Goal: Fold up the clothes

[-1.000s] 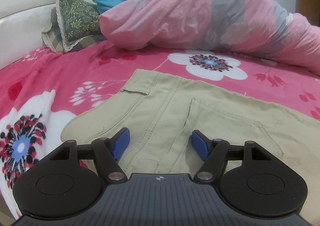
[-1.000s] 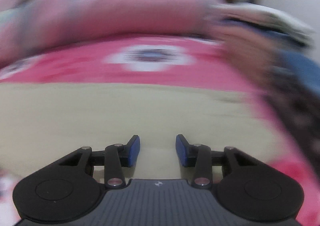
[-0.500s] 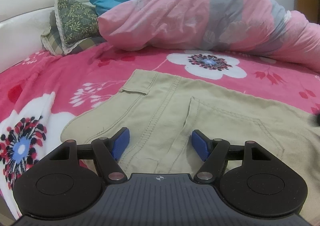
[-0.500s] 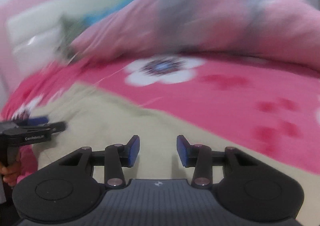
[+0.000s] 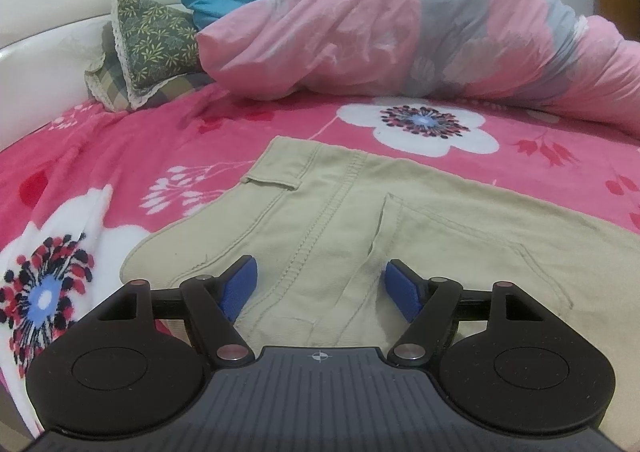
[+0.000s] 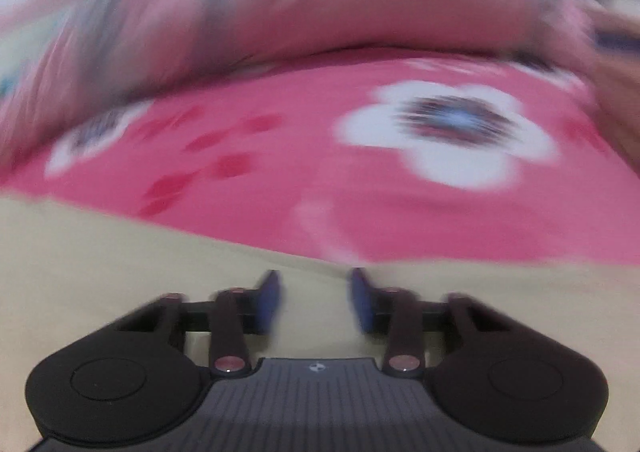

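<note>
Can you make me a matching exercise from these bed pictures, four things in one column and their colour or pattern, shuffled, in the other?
Column one:
1. trousers
2. duvet
3. pillow
4. bedspread

Column two:
A. dark green with small yellow leaves
B. plain beige
C. bright pink with large white flowers
D. pale pink with grey patches

Pairs: 1-B, 2-D, 3-A, 4-C
</note>
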Demonstrator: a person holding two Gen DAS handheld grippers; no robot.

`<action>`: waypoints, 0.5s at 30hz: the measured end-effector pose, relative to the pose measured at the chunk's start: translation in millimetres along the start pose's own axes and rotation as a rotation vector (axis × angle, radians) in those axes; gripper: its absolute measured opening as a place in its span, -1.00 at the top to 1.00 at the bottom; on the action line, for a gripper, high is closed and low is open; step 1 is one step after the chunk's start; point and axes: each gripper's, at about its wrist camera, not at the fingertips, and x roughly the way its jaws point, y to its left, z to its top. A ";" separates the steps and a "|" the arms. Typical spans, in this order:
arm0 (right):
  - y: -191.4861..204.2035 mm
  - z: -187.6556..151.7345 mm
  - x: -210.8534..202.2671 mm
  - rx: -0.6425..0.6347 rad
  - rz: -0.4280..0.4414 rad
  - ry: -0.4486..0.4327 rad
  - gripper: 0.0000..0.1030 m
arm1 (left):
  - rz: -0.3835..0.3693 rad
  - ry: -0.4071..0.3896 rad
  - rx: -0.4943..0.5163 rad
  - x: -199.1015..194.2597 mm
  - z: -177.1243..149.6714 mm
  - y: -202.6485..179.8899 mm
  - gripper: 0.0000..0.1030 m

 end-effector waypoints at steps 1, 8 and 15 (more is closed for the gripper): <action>-23.2 -0.5 -9.8 0.047 -0.049 -0.008 0.41 | 0.004 0.002 -0.001 0.5 0.5 -0.4 -0.41; -108.4 -11.5 -63.1 0.168 -0.430 -0.071 0.18 | 0.068 0.009 0.011 -4.1 9.9 -8.6 -0.42; -31.8 -48.9 -105.3 -0.126 -0.225 -0.184 0.19 | 0.018 -0.083 0.031 -51.4 33.0 -51.7 -0.42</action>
